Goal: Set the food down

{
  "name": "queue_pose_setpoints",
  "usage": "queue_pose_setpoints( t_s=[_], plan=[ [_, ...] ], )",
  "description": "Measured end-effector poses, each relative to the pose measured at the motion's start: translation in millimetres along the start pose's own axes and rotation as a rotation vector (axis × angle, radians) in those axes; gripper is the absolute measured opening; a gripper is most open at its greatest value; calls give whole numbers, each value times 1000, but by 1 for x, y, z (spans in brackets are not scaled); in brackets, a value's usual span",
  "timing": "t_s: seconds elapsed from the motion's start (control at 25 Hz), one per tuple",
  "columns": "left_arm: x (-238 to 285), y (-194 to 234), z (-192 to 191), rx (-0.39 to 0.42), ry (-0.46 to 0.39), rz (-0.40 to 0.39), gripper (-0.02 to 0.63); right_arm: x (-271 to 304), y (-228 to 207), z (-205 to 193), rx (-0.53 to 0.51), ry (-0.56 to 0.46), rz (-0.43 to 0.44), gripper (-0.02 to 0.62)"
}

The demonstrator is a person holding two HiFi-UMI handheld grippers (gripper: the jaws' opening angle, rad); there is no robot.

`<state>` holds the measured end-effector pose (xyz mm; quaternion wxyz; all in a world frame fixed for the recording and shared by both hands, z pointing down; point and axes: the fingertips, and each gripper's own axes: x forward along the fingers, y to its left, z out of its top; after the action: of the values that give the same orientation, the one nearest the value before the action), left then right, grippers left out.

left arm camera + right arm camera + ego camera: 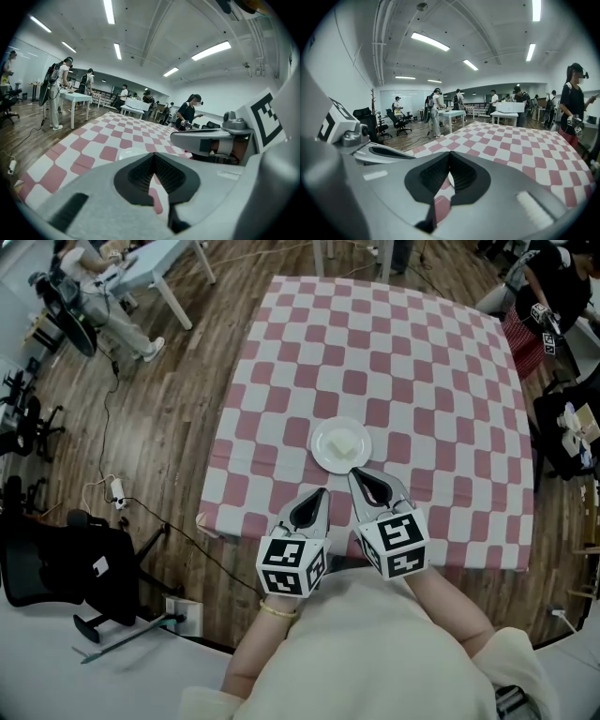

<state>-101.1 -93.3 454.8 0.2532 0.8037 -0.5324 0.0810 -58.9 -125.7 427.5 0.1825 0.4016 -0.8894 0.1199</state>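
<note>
A small white plate [322, 454] sits on the red-and-white checked tablecloth [422, 381], near the table's front edge. On it lies a pale, blocky piece of food [345, 443]. My left gripper [323, 491] hovers just short of the plate's near rim, shut and empty. My right gripper [354, 472] is beside it with its tip at the plate's near rim, also shut on nothing. In the left gripper view the jaws [153, 153] meet, and a sliver of the plate [125, 152] shows beyond them. The right gripper view shows its jaws [449, 153] closed over the cloth.
The table's front edge [281, 538] lies under my hands. A black office chair [56, 563] and cables lie on the wooden floor at the left. Several people stand around other tables [75, 97] in the room; one stands by the table's far right [573, 105].
</note>
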Motion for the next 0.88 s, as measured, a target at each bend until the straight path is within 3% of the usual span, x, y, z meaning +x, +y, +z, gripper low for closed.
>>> queue_pose_setpoints(
  t_s=[0.88],
  plan=[
    [-23, -22, -4, 41, -17, -24, 0, -36, 16, -1, 5, -43, -1, 0]
  ],
)
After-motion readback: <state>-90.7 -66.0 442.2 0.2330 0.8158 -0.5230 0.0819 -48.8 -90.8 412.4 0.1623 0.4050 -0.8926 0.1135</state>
